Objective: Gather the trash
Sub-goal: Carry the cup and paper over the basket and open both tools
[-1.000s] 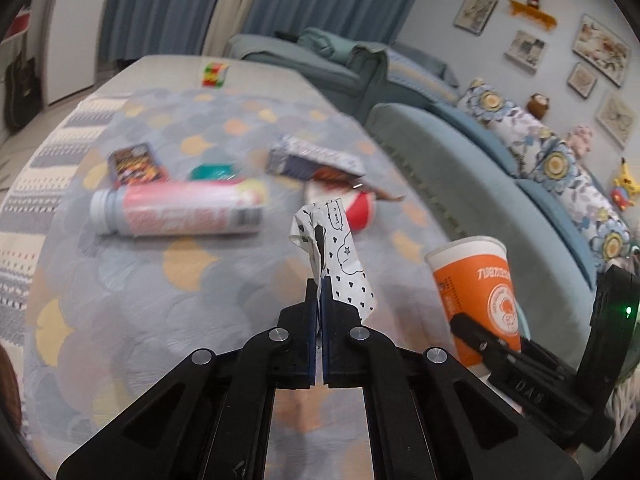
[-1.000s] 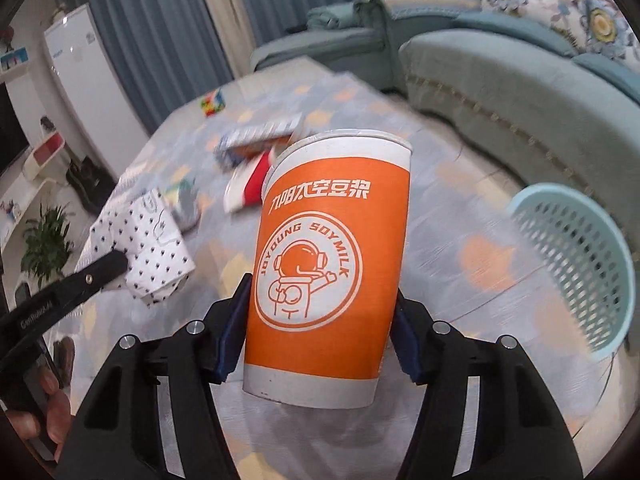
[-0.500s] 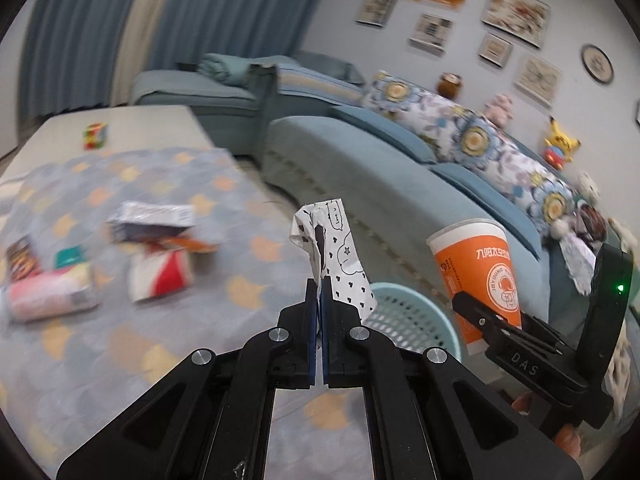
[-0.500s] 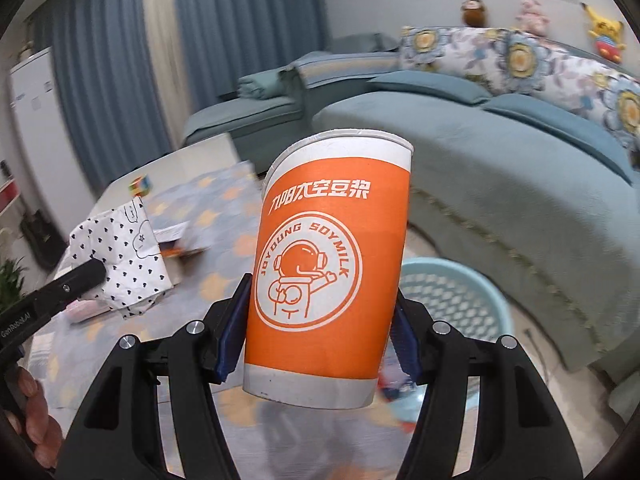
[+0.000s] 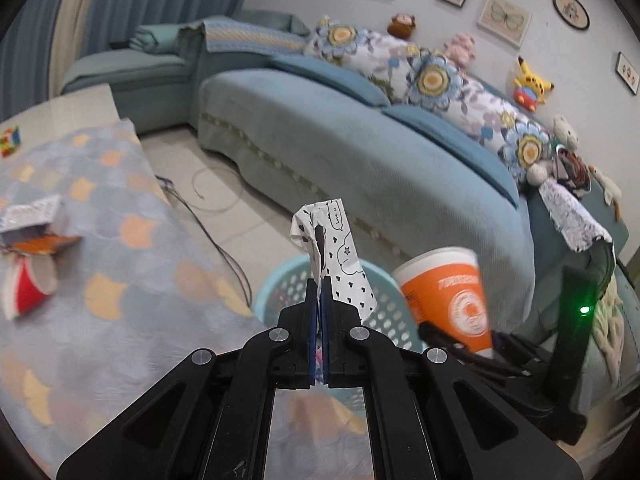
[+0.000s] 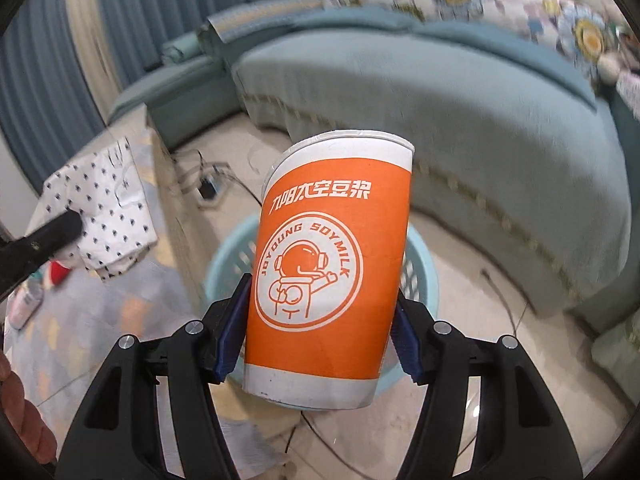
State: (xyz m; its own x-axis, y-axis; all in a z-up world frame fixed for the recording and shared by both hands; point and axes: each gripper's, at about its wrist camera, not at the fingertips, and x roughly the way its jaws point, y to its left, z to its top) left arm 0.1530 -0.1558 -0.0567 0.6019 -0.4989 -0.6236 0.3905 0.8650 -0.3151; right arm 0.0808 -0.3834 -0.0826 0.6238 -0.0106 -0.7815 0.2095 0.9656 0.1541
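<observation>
The pale blue slotted basket (image 6: 420,264) is lying just beyond and below both pairs of jaws, so a drop is what the coming move seems to call for. The right gripper (image 6: 320,332), the nearer one, is clamping the smooth orange paper cup (image 6: 328,264), which is standing upright and slightly tilted. The left gripper (image 5: 319,308), jaws together, is pinching a crumpled, dotted paper wrapper (image 5: 340,256) pointing upward; how squarely it hangs over the rim is unclear.
</observation>
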